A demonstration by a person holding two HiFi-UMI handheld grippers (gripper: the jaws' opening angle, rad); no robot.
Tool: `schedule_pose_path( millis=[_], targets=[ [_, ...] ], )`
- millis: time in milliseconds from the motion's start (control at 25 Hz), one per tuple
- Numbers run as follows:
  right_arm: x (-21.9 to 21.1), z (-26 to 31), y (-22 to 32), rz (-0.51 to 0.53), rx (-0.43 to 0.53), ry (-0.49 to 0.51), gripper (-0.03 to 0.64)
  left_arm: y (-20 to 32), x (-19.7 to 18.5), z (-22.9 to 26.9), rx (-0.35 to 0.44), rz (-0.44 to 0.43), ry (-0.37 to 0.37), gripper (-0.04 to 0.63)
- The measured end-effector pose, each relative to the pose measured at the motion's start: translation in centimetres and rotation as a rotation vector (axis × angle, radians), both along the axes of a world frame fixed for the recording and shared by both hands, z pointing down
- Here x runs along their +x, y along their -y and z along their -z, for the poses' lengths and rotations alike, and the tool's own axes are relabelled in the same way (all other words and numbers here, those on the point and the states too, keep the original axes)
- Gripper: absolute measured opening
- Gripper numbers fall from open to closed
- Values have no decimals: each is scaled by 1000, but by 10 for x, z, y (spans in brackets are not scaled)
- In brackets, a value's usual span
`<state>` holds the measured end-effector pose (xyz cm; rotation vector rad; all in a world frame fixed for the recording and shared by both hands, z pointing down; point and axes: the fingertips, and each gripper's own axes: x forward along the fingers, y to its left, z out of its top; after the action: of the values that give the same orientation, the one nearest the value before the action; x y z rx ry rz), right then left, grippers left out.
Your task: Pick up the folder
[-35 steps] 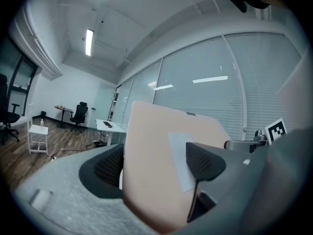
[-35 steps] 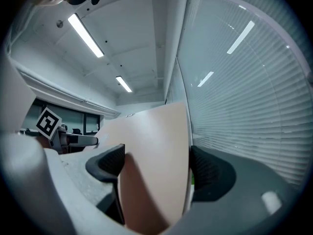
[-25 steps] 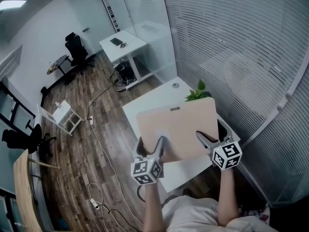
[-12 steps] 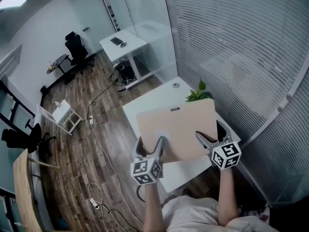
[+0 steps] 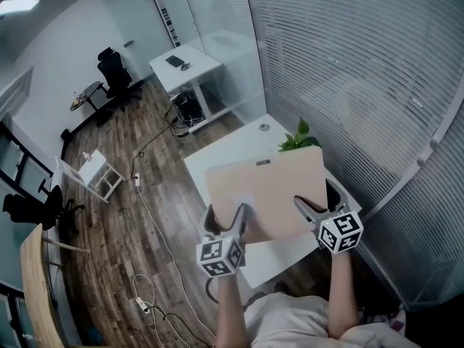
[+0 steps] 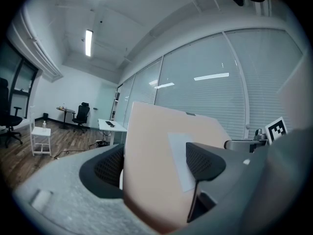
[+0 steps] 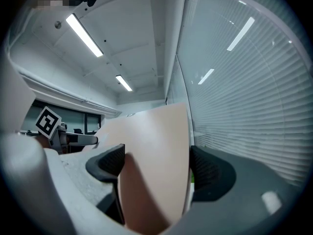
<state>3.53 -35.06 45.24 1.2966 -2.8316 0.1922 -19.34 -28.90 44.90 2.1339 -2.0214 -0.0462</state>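
A tan folder (image 5: 268, 191) is held up above the white table (image 5: 217, 158), tilted with its far edge raised. My left gripper (image 5: 226, 222) is shut on its near left edge and my right gripper (image 5: 310, 210) is shut on its near right edge. In the left gripper view the folder (image 6: 161, 170) stands between the two dark pads, with a pale label on its face. In the right gripper view the folder (image 7: 156, 165) fills the gap between the pads. The folder hides most of the table under it.
A green plant (image 5: 296, 139) pokes out behind the folder's far edge. A glass wall with blinds (image 5: 348, 85) runs along the right. A second white desk (image 5: 183, 67), office chairs (image 5: 112, 75) and floor cables (image 5: 145, 194) lie further off on the wooden floor.
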Motion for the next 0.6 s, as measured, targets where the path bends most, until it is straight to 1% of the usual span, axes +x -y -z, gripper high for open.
schedule_pose_path(
  millis=[320,480,600],
  targets=[
    [4,-9,2,-6,-20,19,422,3,4,-4,-17,-12,11,402],
    [1,-9,2,-6,-23,24,422,3,-1,-3,-16,-2,25,402],
    [-3,-9,0,2,-19,23,422,0,-3,-3,-15,-1,13,402]
  ],
)
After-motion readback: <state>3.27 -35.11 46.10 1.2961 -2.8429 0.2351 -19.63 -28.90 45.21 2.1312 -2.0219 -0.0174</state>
